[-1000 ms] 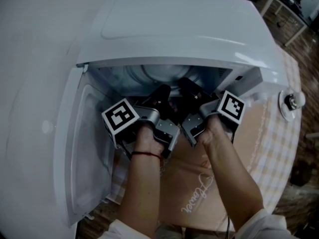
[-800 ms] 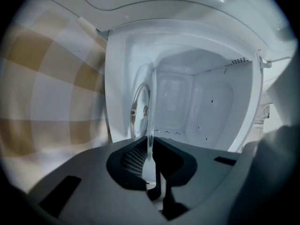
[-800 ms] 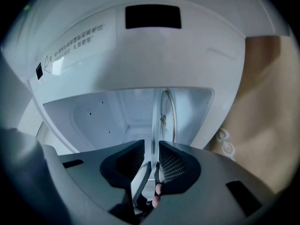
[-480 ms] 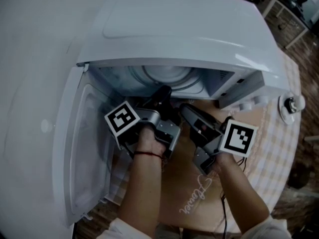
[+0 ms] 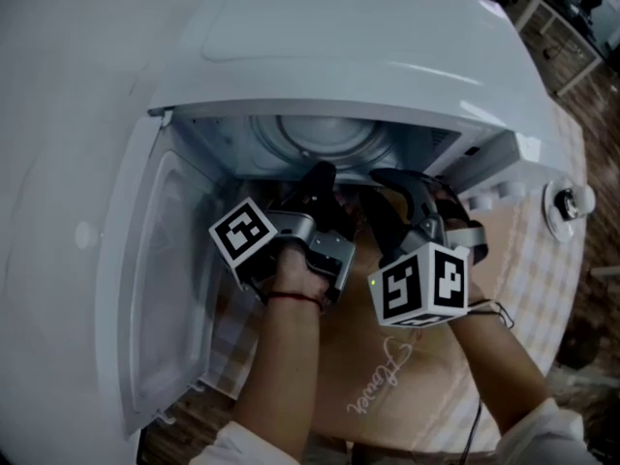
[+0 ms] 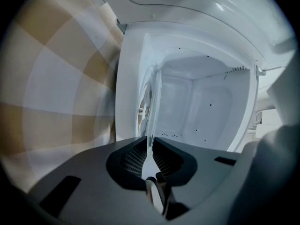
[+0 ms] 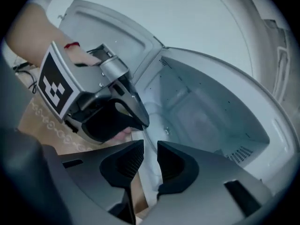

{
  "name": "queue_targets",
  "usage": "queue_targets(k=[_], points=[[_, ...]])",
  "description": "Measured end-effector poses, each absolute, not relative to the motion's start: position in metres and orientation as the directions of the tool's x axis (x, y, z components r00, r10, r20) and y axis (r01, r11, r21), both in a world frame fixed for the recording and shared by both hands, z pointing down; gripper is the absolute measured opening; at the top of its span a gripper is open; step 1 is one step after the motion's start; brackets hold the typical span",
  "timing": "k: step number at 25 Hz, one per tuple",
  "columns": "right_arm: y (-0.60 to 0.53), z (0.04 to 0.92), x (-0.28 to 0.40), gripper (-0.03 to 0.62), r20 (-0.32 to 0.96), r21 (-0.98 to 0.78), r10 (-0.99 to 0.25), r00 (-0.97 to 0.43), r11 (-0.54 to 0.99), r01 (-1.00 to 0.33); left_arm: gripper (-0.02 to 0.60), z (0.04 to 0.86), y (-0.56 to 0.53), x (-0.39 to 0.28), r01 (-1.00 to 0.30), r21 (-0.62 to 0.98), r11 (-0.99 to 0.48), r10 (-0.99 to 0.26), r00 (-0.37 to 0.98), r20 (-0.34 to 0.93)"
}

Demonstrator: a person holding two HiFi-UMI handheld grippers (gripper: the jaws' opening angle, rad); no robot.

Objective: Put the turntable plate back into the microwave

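1. The turntable plate (image 5: 325,141) is seen as a clear, round glass disc with concentric ridges, inside the cavity of the white microwave (image 5: 368,37), upper middle of the head view.
2. In the left gripper view, the plate's thin rim (image 6: 153,93) is shown edge-on, pinched between the closed jaws of the left gripper (image 6: 149,146) at lower centre.
3. The right gripper (image 7: 150,146) is held at the cavity mouth, its jaws parted by a narrow gap with nothing clamped.
4. The door (image 5: 155,289) is swung open at the frame's left.
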State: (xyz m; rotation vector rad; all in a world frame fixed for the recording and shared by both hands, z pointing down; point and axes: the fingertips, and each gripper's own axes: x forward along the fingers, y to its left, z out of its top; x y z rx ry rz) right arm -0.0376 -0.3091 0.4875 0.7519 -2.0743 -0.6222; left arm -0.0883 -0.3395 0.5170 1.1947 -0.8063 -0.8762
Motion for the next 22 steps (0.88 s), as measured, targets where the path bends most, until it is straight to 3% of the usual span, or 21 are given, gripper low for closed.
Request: queue_targets(k=[15, 22], points=[[-0.327, 0.515, -0.048, 0.042, 0.573, 0.787, -0.748, -0.336, 0.616, -0.031, 0.037, 0.522, -0.337, -0.089, 0.240, 0.965, 0.109, -0.911, 0.414, 0.000], [-0.334, 0.508, -0.050, 0.031, 0.566, 0.795, -0.769, -0.297, 0.604, -0.050, 0.041, 0.518, -0.342, -0.087, 0.217, 0.970, 0.112, -0.883, 0.470, -0.003]])
